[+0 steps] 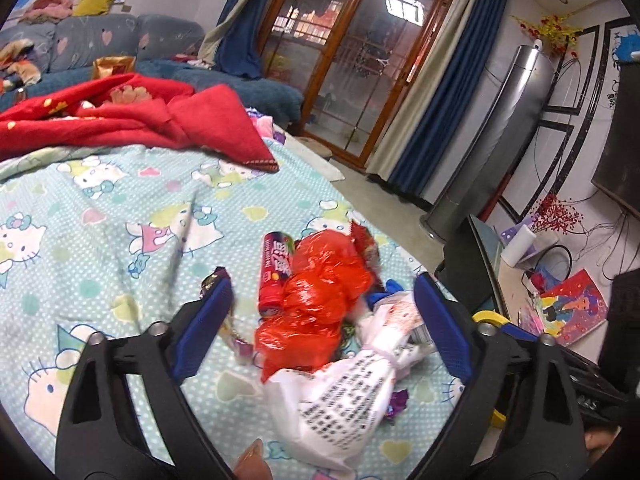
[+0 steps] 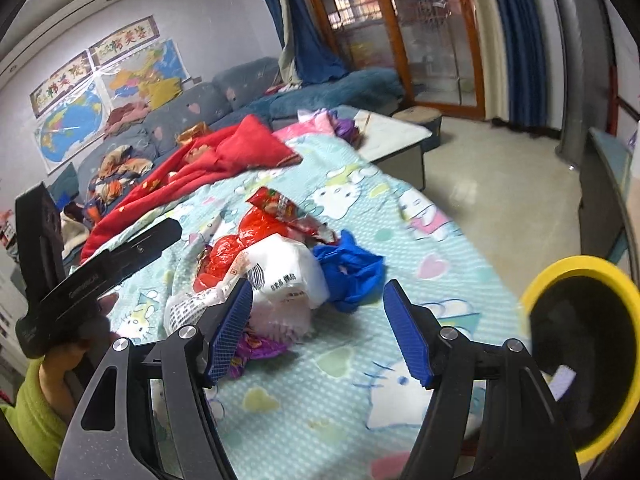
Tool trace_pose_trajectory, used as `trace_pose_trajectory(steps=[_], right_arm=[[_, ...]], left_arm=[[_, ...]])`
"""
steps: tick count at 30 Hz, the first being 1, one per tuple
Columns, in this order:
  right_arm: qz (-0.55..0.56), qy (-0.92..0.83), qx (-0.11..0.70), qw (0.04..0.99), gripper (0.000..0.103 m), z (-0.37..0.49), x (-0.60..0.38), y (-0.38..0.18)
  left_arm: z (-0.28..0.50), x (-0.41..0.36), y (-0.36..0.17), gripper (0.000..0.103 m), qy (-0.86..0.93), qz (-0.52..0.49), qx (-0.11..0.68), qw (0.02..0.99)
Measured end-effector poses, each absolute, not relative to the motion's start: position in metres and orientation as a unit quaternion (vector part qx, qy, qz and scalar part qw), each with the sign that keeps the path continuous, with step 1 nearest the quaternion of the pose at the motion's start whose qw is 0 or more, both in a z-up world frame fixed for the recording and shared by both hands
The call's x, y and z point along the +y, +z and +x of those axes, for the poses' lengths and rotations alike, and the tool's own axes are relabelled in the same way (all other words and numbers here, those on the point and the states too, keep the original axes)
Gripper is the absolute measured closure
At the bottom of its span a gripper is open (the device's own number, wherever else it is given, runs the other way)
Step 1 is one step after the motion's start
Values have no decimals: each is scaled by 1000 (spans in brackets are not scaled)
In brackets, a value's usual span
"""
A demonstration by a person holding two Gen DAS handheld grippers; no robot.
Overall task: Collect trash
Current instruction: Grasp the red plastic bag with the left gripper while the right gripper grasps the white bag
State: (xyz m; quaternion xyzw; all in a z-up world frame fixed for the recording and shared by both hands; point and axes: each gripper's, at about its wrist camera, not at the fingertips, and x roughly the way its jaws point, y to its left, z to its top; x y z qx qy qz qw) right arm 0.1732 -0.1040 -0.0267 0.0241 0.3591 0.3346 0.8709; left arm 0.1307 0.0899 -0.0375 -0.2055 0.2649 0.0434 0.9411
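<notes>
A pile of trash lies on the cartoon-cat bedsheet (image 1: 120, 248). It holds a crumpled red plastic bag (image 1: 320, 300), a white printed bag (image 1: 352, 392), a red candy tube (image 1: 274, 276) and a red snack wrapper (image 1: 364, 240). My left gripper (image 1: 324, 280) is open, its fingers on either side of the red and white bags. From the right wrist I see the white bag (image 2: 280, 272), a blue bag (image 2: 352, 272), the red wrapper (image 2: 280, 208) and a purple wrapper (image 2: 256, 348). My right gripper (image 2: 318, 292) is open just short of the pile, left finger beside the white bag.
A yellow-rimmed black bin (image 2: 580, 276) stands at the right beside the bed. A red blanket (image 1: 140, 120) lies further up the sheet, with a blue sofa (image 1: 100, 40) behind. A low table (image 2: 396, 136) and bare floor (image 2: 500, 200) lie beyond the bed edge.
</notes>
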Motion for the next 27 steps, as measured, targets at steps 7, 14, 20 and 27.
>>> trace_pose_trajectory(steps=[7,14,20,27], right_arm=[[27,358,383,851,37,199,-75,-43],[10,389,393,833,64,195,-65,-52],[-7,396,380,836,73,181,-66,-49],[-6,393,379,838,78,172,-74,-44]], left_arm=[[148,97,-54,46,17,-219,299,929],[165,94,-67,49,7,-228,321,919],[170,97,-74,71,17,-240,338,910],[162,90,-75,84,14,-221,339,914]])
